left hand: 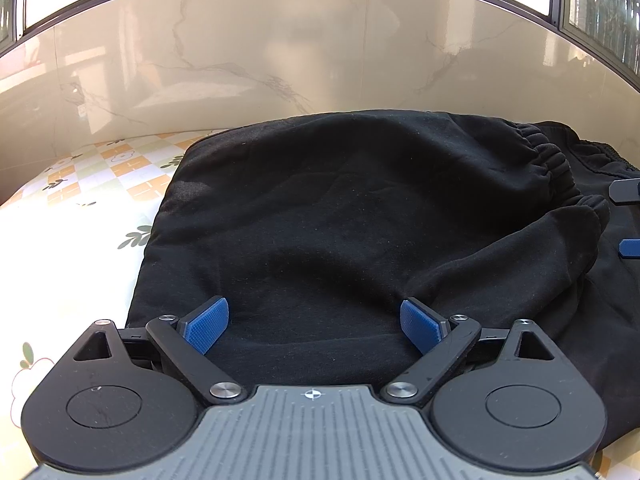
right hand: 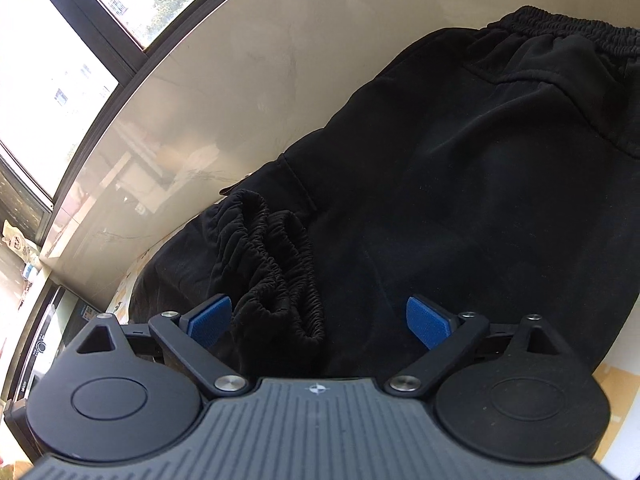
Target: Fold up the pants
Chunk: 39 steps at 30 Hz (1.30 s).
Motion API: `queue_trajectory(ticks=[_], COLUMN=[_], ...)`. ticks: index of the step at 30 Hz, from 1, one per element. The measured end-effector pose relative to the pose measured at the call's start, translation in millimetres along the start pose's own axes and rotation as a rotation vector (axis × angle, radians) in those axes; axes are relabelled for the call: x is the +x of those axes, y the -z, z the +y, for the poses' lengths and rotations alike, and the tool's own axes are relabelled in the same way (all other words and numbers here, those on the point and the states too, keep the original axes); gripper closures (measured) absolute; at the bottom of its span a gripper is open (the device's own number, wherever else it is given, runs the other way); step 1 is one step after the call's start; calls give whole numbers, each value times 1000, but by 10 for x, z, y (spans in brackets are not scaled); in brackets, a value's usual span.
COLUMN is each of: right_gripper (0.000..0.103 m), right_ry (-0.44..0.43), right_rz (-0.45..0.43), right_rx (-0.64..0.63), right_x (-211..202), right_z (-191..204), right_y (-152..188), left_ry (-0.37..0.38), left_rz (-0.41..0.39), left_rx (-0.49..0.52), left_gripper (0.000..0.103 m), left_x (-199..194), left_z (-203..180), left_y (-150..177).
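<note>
The black pants lie folded over on a table covered with a patterned cloth: cream, with orange and pale green diamonds and small leaf and flower prints. The two gathered leg cuffs rest side by side on top of the upper part of the pants, and the elastic waistband lies at the far end in the right wrist view. The fabric is soft and wrinkled, with a shallow hollow in the middle of the folded legs.

The left gripper is low over the near edge of the folded legs, its blue pads spread wide, with only flat cloth beneath them and nothing pinched. The right gripper stands just as wide; the cuffs lie between its fingers, beside the left pad, but neither pad presses on them, so it is released.

Behind the table rises a glossy beige wall of marble-look tiles with grey veins. Above it runs a dark-framed window, bright with daylight, with trees and buildings outside.
</note>
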State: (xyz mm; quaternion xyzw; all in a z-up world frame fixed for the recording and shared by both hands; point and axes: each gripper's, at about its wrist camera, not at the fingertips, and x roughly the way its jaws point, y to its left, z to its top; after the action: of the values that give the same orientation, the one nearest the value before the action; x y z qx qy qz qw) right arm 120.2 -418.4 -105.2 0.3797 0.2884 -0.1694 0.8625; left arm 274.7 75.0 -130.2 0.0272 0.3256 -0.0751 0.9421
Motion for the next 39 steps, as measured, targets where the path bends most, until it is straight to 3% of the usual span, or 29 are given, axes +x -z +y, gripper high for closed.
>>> queue_trajectory(ticks=[5, 23, 35, 39], right_gripper=[0, 0, 0, 0], right_ry=[74, 252, 311, 253], right_rz=[10, -25, -68, -137], right_rx=[-32, -226, -298, -304], right_x=[54, 95, 44, -77], right_z=[84, 545, 653, 568], right_y=[24, 133, 133, 26], left_ry=[0, 1, 0, 4], left_rz=[0, 0, -1, -2], left_rx=[-1, -3, -4, -5], left_gripper=[9, 8, 8, 8], left_x=[3, 14, 15, 17], left_z=[2, 4, 5, 2], left_y=[0, 0, 3, 5])
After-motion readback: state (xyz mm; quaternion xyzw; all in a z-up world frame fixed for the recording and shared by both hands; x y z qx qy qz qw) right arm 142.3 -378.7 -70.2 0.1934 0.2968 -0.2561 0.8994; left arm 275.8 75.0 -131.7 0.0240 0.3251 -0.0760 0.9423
